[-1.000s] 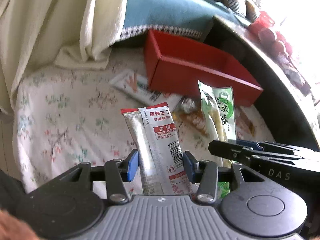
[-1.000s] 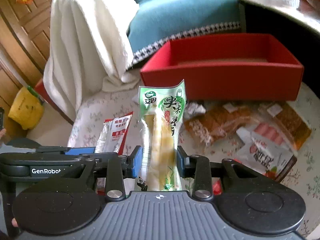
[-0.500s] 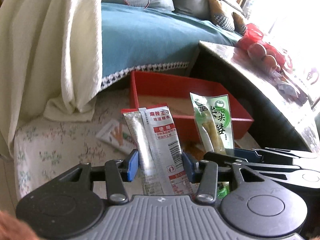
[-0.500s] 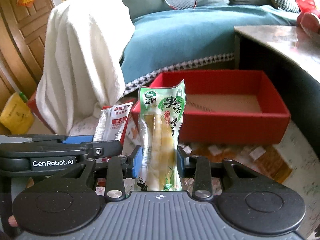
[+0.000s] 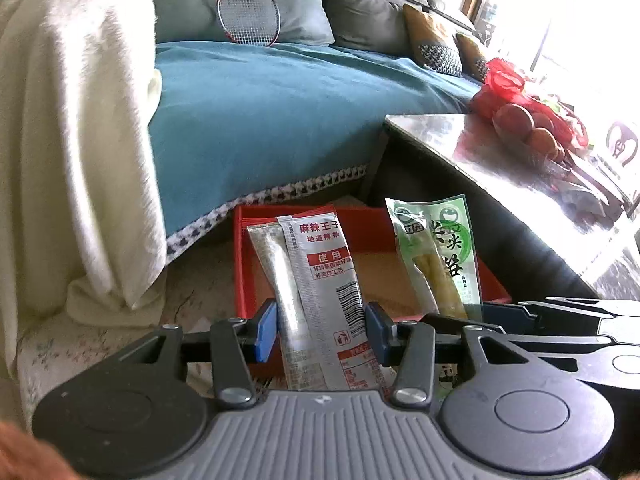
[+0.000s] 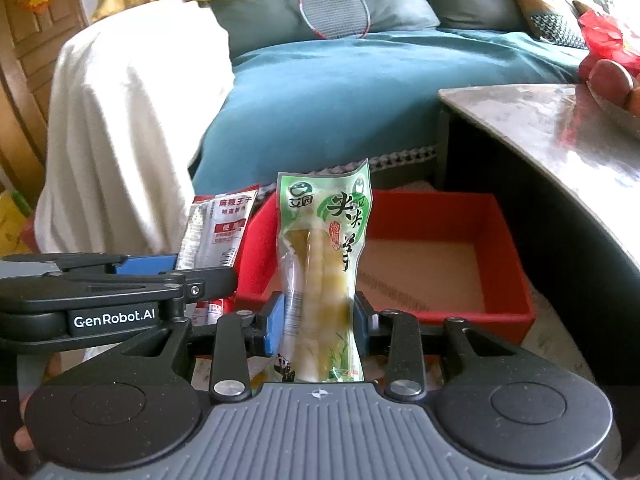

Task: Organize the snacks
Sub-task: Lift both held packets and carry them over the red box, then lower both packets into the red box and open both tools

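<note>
I'm gripping a silver packet (image 5: 316, 292) in my left gripper (image 5: 320, 332) and a green packet (image 6: 320, 276) in my right gripper (image 6: 318, 324); both have risen toward the red box (image 6: 508, 280), so dropping comes next.

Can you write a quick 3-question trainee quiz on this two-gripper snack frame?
1. True or false: the red box already holds snack packets.
2. Which gripper holds the green packet? A left, B right, C neither.
3. Fill in: the left gripper is shut on a ____ packet with red print.

Key:
1. False; its tan floor is bare where visible.
2. B; the right gripper clamps it upright.
3. Silver.
</note>
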